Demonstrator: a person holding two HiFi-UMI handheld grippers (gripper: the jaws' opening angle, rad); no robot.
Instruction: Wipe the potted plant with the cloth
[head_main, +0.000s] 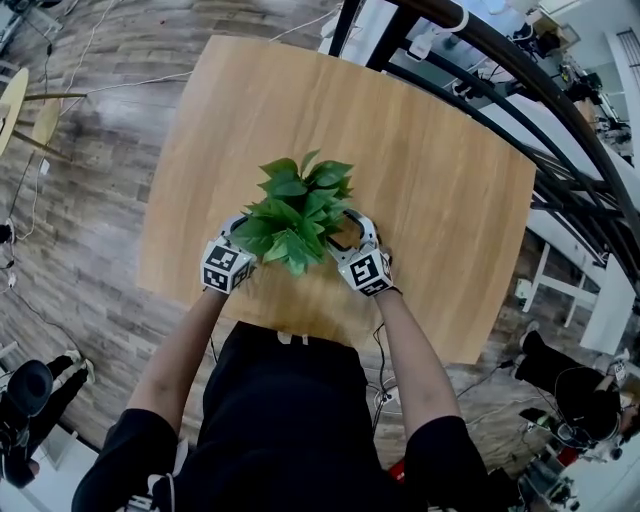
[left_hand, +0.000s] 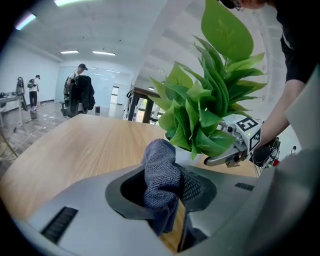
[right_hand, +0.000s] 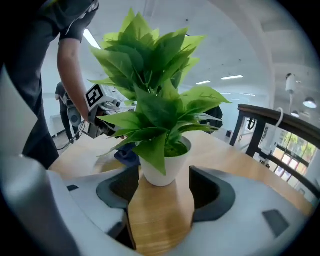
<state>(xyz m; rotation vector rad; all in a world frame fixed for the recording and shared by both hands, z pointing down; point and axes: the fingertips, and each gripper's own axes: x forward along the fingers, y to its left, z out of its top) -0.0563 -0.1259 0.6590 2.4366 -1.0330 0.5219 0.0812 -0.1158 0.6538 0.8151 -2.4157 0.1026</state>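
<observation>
A leafy green plant (head_main: 295, 215) in a white pot (right_hand: 162, 167) stands near the front of the wooden table (head_main: 430, 180). My right gripper (right_hand: 165, 177) is open, and the pot stands between its fingertips, close against the left pad. My left gripper (left_hand: 167, 182) is shut on a grey-blue cloth (left_hand: 161, 170), whose bunched end sticks up past the jaws just short of the lower leaves (left_hand: 200, 125). From the head view both grippers flank the plant, left gripper (head_main: 228, 262) and right gripper (head_main: 365, 262), and the leaves hide the pot. The cloth (right_hand: 127, 155) shows behind the pot in the right gripper view.
A black railing (head_main: 560, 110) runs past the table's far right corner. The table's front edge (head_main: 300, 335) lies just behind the grippers, against the person's body. People (left_hand: 80, 90) stand far off in the room, beyond the table.
</observation>
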